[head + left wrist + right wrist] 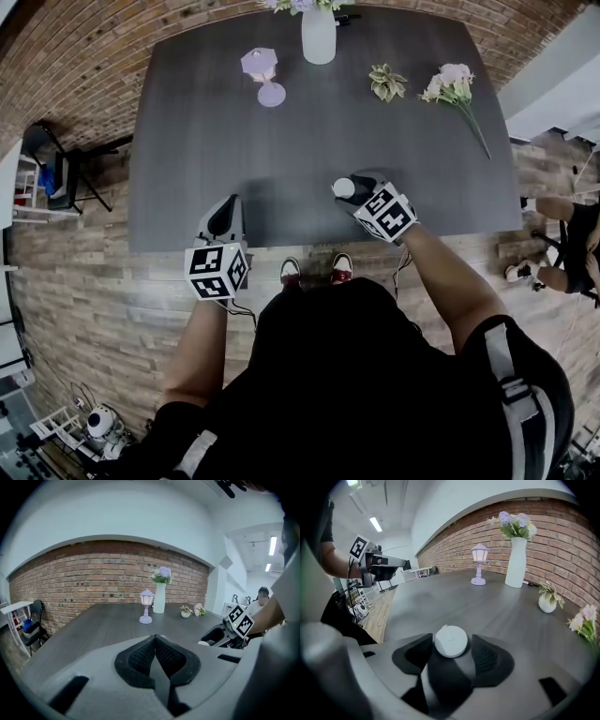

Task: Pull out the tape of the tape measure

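Observation:
A small round white tape measure (344, 187) (451, 641) lies on the dark grey table (281, 141) near its front edge. My right gripper (352, 185) (451, 648) is open around it, one jaw on each side of the disc, and I cannot tell whether a pad touches it. No tape shows outside the case. My left gripper (228, 204) (154, 640) is shut with nothing in it, over the table's front edge to the left, well apart from the tape measure. Each gripper also shows in the other's view: the right gripper (220, 634) and the left gripper (386, 564).
At the table's far side stand a white vase with flowers (319, 36), a small lilac lantern (263, 75) and a little potted plant (386, 82); a cut flower (456, 89) lies far right. A chair (56, 169) stands left of the table. A seated person (567, 239) is at right.

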Demonstrator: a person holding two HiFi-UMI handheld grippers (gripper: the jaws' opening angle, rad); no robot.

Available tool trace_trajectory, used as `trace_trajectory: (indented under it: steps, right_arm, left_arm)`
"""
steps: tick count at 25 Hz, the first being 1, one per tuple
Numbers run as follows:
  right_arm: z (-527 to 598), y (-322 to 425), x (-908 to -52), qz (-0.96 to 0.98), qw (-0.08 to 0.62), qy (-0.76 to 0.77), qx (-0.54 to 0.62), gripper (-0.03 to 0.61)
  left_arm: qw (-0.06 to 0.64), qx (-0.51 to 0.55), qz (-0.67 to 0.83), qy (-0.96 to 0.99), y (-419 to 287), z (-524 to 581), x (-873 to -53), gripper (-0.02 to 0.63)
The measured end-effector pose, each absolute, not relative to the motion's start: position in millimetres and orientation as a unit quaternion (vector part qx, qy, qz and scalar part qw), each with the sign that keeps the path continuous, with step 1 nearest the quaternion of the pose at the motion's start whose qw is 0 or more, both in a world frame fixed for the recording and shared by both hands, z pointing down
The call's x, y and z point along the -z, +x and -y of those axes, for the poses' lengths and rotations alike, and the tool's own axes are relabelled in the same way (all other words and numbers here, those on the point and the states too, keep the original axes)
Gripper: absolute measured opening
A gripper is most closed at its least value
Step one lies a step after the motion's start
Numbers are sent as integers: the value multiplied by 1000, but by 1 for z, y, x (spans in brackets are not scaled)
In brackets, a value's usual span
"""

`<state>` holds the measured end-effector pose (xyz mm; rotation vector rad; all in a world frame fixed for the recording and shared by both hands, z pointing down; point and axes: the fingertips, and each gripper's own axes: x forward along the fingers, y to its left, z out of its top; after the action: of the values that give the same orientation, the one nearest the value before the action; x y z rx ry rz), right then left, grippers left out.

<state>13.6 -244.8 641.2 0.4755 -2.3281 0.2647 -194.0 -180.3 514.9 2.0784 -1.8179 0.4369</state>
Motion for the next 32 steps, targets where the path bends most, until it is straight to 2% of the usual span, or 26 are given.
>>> trace_trajectory:
  steps: [5,7,9,14,18,23,25,27,32]
  right_arm:
    - [246,13,-645,898,387,184,-100,254]
    - [245,13,-644,895,394,186,-92,219]
    - [243,12,-642,893,401,188,-81,213]
    - [249,14,-617,895,383,211,-87,212]
    - [261,13,-559,912,327,237,-71,212]
    - [246,3,-483,940,259,221,-23,212]
    - [234,-1,-463,950,238,200,-12,212]
    - [221,-4,-449,959,219,178,-3,212]
    - [194,-4,-440,961,239,135,42,212]
  left_arm:
    - [175,-152,616,753,-184,188,-520,9]
    - [178,-151,605,761,-179,189,-522,9]
    - [180,-151,595,769,-173,190,-523,9]
    - [166,-162,567,790,-158,200,-523,9]
    - [131,-170,501,838,-124,212,-506,9]
    - [54,-179,393,900,-76,212,-469,15]
    - [31,-164,358,919,-60,211,-450,106]
    - [6,-157,317,935,-45,205,-436,114]
    - [-35,-165,241,956,-23,187,-425,114]
